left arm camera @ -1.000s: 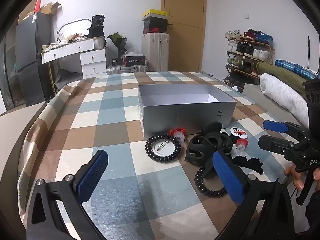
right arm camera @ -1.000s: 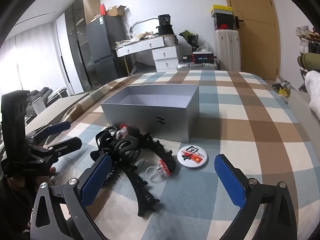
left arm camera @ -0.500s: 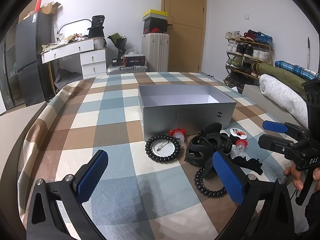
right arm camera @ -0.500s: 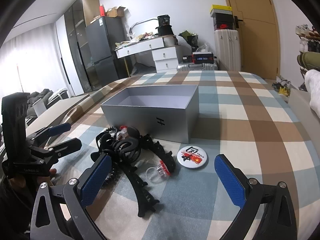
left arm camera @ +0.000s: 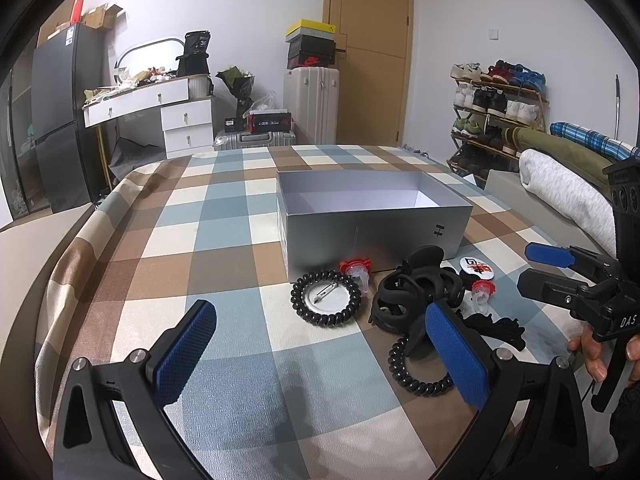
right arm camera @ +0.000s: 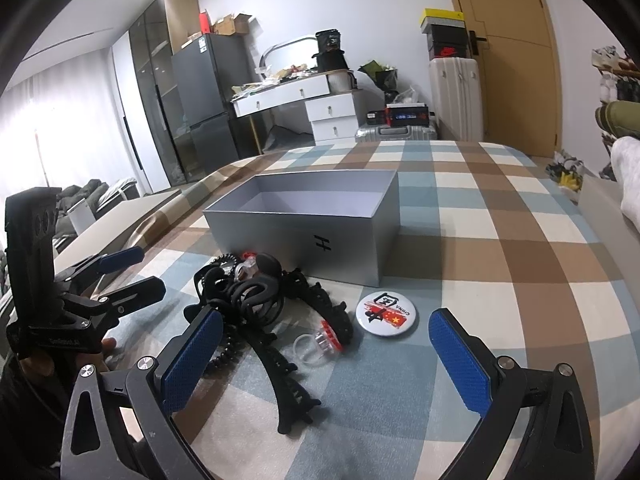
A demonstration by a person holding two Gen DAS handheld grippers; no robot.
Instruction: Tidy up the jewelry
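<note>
From the left wrist, the left tongs [left arm camera: 320, 340] hang spread wide and empty above the checked cloth [left arm camera: 224, 216], so the sorting looks not yet begun: the grey box [left arm camera: 372, 236] stands open and bare inside as far as can be seen, and all the pieces lie on the cloth just in front of its near wall. A coil tie [left arm camera: 326, 298] rings an upturned badge [left arm camera: 325, 299], a red ring [left arm camera: 356, 270] sits touching the box foot, and the black clips [left arm camera: 416, 292] are heaped to the right, with a second coil [left arm camera: 420, 372] near the right pad. The right tongs [left arm camera: 536, 272] show at the right edge, also spread, holding nothing. The likely next move is a drop onto one loose piece, then a lift over the box wall; the coil around the badge seems the easiest, since it lies apart from the heap. From the right wrist, the right tongs [right arm camera: 324, 352] stand wide above a clear ring [right arm camera: 318, 342] and a long claw clip [right arm camera: 280, 356], with the face-up badge [right arm camera: 386, 314] lying alone between the pads and the box [right arm camera: 304, 236]. The left tongs [right arm camera: 132, 276] hover beside the heap. Open cloth lies right of the box and toward the camera; the left side falls off sooner, and the tangled clips may drag neighbours.
</note>
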